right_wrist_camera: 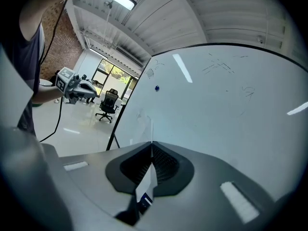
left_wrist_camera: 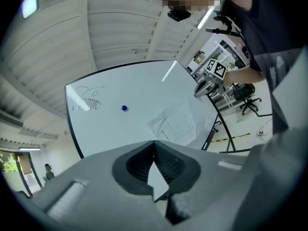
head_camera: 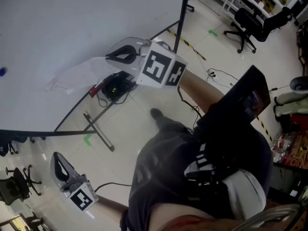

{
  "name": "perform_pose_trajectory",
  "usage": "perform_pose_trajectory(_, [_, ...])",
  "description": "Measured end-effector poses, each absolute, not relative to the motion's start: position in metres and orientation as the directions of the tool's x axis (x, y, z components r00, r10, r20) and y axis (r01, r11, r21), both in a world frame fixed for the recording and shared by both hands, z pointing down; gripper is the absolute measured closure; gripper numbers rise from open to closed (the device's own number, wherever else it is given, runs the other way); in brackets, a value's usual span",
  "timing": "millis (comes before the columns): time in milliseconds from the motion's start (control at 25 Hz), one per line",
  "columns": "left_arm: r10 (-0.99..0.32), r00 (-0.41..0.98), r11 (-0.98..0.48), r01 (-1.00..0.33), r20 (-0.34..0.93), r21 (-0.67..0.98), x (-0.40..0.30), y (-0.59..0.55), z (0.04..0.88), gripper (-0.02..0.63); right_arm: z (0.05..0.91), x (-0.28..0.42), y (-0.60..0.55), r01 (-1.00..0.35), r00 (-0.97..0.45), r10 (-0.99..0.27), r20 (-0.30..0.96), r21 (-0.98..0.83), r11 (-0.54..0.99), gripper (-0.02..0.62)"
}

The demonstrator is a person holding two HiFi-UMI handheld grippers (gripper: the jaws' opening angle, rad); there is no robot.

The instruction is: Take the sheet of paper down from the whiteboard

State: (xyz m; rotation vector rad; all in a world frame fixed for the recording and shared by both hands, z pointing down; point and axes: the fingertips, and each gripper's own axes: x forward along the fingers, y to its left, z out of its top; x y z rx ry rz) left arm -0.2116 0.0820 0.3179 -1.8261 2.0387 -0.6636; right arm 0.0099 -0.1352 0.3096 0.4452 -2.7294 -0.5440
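The sheet of paper [head_camera: 77, 75] hangs in front of the whiteboard [head_camera: 57, 28], low on its right side. My right gripper [head_camera: 108, 57] is shut on the sheet's corner. In the right gripper view the paper [right_wrist_camera: 151, 129] runs edge-on out of the closed jaws of that gripper [right_wrist_camera: 151, 143]. The left gripper view shows the printed sheet [left_wrist_camera: 179, 122] with the right gripper [left_wrist_camera: 198, 92] at its upper corner. My left gripper [head_camera: 54, 156] is low at the left, away from the board, shut and empty [left_wrist_camera: 154, 142]. A blue magnet [left_wrist_camera: 124, 108] stays on the board, apart from the paper.
The whiteboard stands on a dark metal frame with floor feet [head_camera: 98, 131]. A black box with cables [head_camera: 115, 86] lies on the floor beneath it. Office chairs [head_camera: 250, 23] and yellow-black floor tape [head_camera: 192, 47] are at the far right. The person's legs fill the lower middle.
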Motion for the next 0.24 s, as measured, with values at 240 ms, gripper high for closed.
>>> perform_pose_trajectory(240, [-0.989,-0.005,-0.066,-0.877,0.148,-0.475,-0.211,0.045,0.333,0.603,0.294,0.014,-0.130,-0.281,-0.868,-0.413,0.276,0.412,0.867,0.592])
